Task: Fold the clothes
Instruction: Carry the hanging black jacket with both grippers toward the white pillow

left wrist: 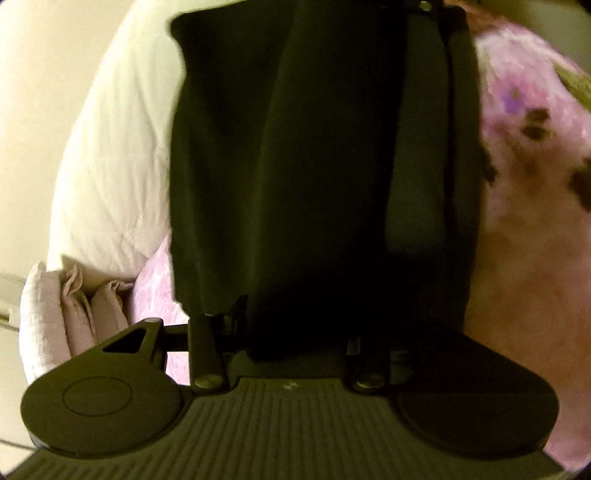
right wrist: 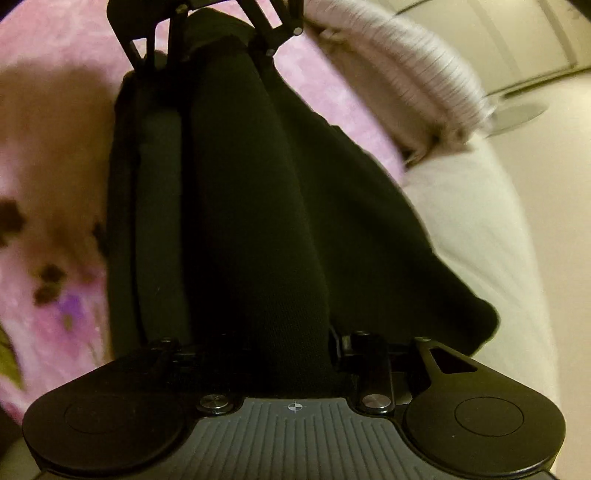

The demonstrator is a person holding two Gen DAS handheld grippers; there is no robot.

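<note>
A black garment point(left wrist: 295, 166) is stretched between my two grippers above the bed, with long folds running along it. In the left wrist view it covers my left gripper point(left wrist: 295, 332), which is shut on its near end; the fingers are hidden under the cloth. In the right wrist view the same black garment point(right wrist: 251, 221) runs from my right gripper point(right wrist: 266, 354), shut on its near end, to the left gripper point(right wrist: 207, 33) at the top of the frame. The right gripper shows at the top of the left wrist view point(left wrist: 424, 7).
A pink floral blanket point(left wrist: 528, 147) lies under the garment; it also shows in the right wrist view point(right wrist: 55, 184). A white duvet point(left wrist: 110, 166) lies beside it. Folded pale pink and striped clothes point(right wrist: 399, 74) are stacked at the bed's side.
</note>
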